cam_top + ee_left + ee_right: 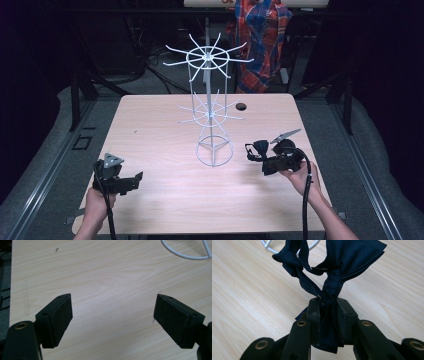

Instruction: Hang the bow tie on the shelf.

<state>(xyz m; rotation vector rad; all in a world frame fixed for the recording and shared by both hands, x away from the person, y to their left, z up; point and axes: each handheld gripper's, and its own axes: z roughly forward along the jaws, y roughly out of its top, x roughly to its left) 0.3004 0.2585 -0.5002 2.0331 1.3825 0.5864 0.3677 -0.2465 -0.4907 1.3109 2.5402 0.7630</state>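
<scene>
A white wire rack (211, 107) with two tiers of radiating hooks stands upright at the table's middle; its ring base (186, 251) shows at the top right of the left gripper view and again (268, 246) behind the cloth in the right gripper view. My right gripper (261, 159) sits to the right of the rack's base, shut on a dark navy bow tie (324, 267) that sticks out toward the rack above the table. My left gripper (135, 179) rests at the front left, jaws wide open, with only bare wood between its pads (58, 318).
The light wooden table (165, 130) has a small round hole (241, 106) near its far edge. A plaid cloth (261, 35) hangs behind the table. Dark stands and cables crowd the floor beyond the far edge.
</scene>
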